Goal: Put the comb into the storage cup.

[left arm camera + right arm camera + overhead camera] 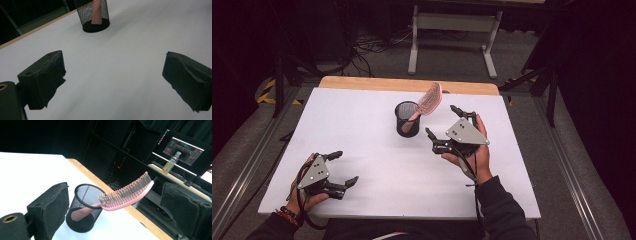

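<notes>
A pink hairbrush (428, 100) stands handle-down in a black mesh cup (407, 119) near the far middle of the white counter (362, 125), its bristled head leaning out over the rim. The right gripper (441, 121) is held just to the right of the cup, raised in the person's right hand (474, 152), its fingers (50, 205) spread wide with nothing between them. The left gripper (346, 167) rests low at the near left edge, well apart from the cup, its fingers (45, 75) likewise parted and empty.
</notes>
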